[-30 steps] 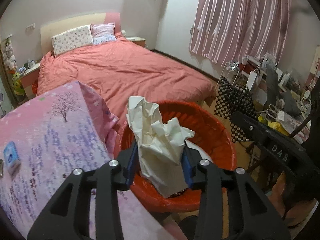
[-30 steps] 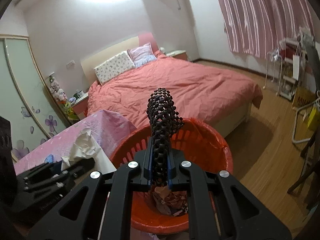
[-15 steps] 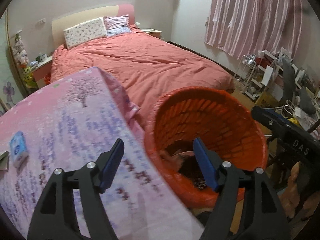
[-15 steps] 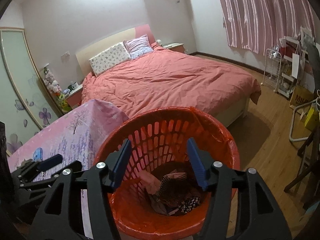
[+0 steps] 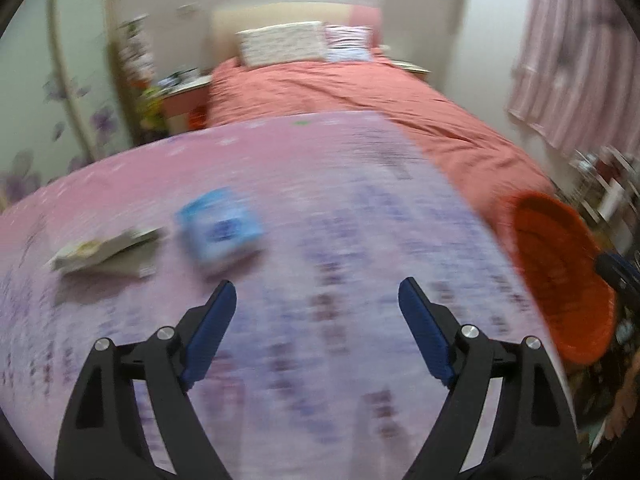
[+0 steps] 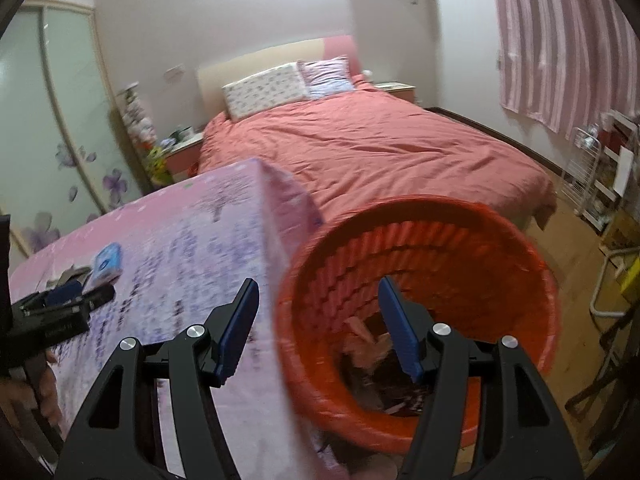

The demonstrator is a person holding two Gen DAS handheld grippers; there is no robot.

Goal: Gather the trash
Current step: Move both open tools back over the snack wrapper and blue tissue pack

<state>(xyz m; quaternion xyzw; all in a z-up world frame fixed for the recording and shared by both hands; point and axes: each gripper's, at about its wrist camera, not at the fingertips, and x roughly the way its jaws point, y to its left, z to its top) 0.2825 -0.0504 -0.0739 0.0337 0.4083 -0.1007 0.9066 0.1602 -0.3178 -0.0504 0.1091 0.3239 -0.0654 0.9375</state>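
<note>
My left gripper (image 5: 316, 284) hangs over the pink tablecloth (image 5: 340, 184) with its jaws opening and nothing between them. A blue packet (image 5: 218, 228) lies just ahead of its left finger, beside a flat crumpled paper wrapper (image 5: 104, 250). The view is blurred by motion. My right gripper (image 6: 318, 282) is open and empty over the near rim of the orange basket (image 6: 420, 208), which stands off the table's right end. Dropped trash (image 6: 372, 344) lies at the basket's bottom. The right wrist view also shows the left gripper (image 6: 68, 296) near the blue packet (image 6: 107, 262).
A bed with a salmon cover (image 6: 360, 140) fills the room behind the table and basket. A white wire rack (image 6: 596, 176) and clutter stand at the right by the striped curtain. A hand (image 6: 36, 384) holds the left gripper's handle.
Both grippers let go of their loads, white paper and black mesh, into the basket. The left gripper swung left over the table toward the blue packet. The right gripper shifted left to the basket's rim.
</note>
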